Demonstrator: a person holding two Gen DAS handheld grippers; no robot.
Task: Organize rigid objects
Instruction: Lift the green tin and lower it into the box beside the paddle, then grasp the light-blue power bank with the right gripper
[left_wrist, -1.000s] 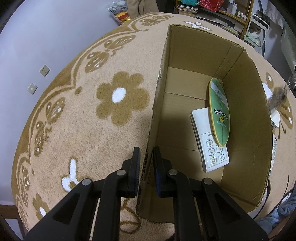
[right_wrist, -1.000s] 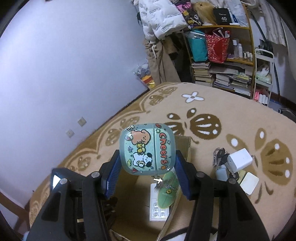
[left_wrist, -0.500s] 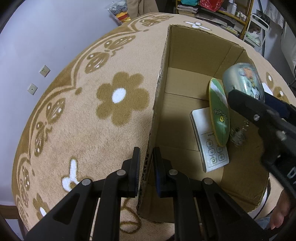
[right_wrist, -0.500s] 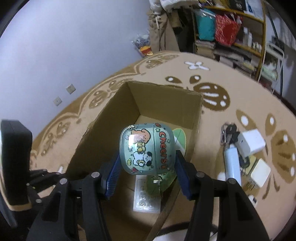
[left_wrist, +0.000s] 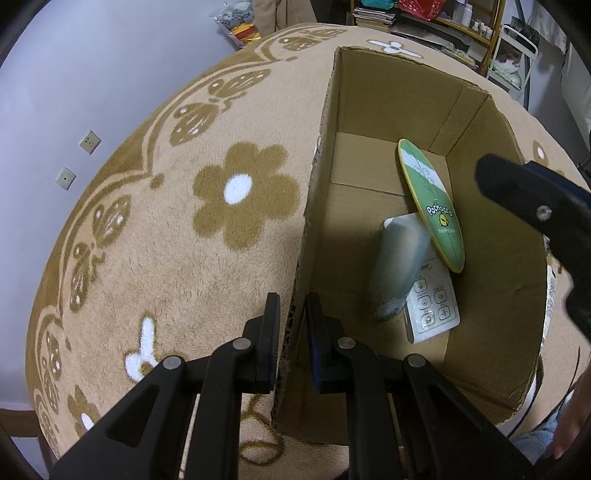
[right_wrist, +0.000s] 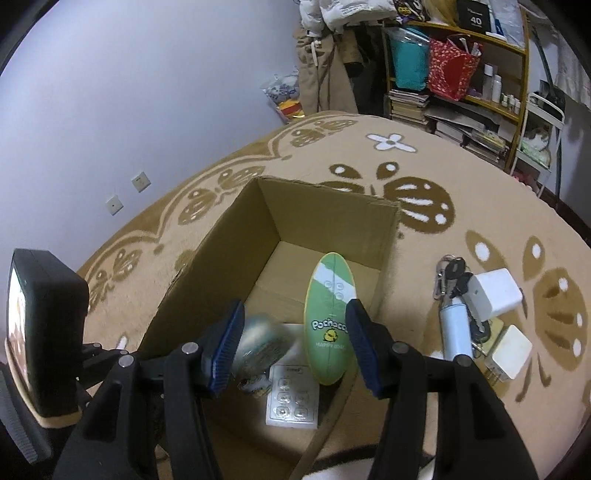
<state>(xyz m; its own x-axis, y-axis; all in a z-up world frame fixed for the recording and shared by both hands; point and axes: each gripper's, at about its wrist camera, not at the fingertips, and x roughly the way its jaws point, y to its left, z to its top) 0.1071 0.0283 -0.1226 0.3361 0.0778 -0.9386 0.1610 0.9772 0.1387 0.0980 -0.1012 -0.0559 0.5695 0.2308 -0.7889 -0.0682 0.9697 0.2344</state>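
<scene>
Beige flowered carpet (left_wrist: 155, 229), cardboard box (left_wrist: 517, 295), lilac wall (right_wrist: 110, 92)

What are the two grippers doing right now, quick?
Left gripper: closed on the cardboard box wall.
Right gripper: opening, holding nothing; the blurry case has left it.

Your left wrist view looks steeply down from right over the near-left wall of the cardboard box (left_wrist: 491, 236), very close. Your right wrist view looks down less steeply over the box's (right_wrist: 325, 206) near-right edge, toward the far shelves (right_wrist: 461, 74). Both share the box interior and carpet (left_wrist: 166, 229).
</scene>
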